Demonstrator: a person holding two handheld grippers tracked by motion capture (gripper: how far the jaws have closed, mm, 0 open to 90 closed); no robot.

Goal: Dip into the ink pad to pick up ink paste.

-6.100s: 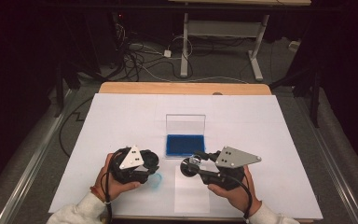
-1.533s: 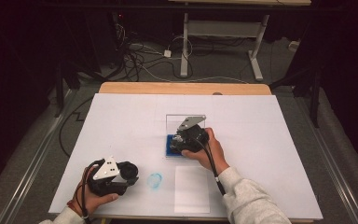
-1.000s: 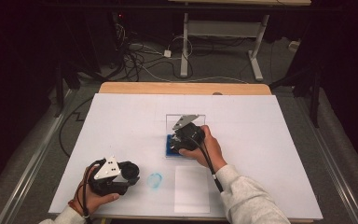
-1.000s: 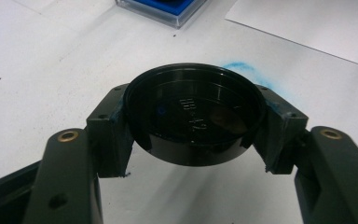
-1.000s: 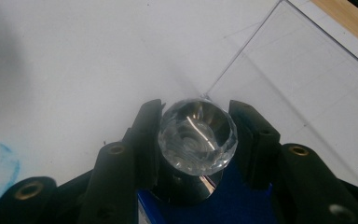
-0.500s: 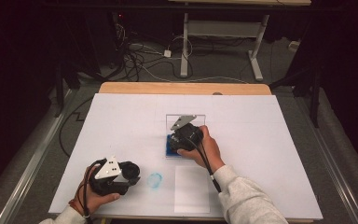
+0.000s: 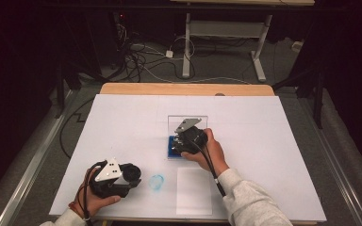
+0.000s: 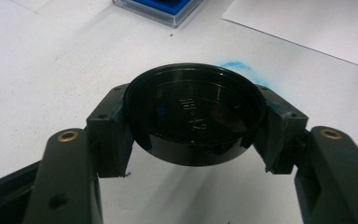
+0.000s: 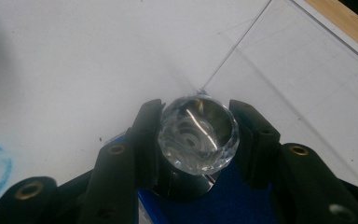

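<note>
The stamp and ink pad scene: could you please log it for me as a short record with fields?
Surface: white table cover
Left gripper: shut on a round black cap, held low near the front edge
Right gripper: shut on a crystal-topped stamp
Stamp position: over the blue ink pad
Ink pad lid: clear lid, open, standing behind the pad
Marks: blue ink smudge
Paper: white sheet near the front edge

A clear, faceted crystal knob (image 9: 198, 135) sits between black jaws over a deep blue ink pad (image 9: 242, 200) in a clear case with an upright clear lid (image 7: 187, 123). Near the pad, a glossy black round cap (image 8: 194, 113) with raised lettering, a pale blue smudge (image 7: 156, 182), and a white sheet (image 7: 194, 190) on the white table cover (image 7: 122, 122).
</note>
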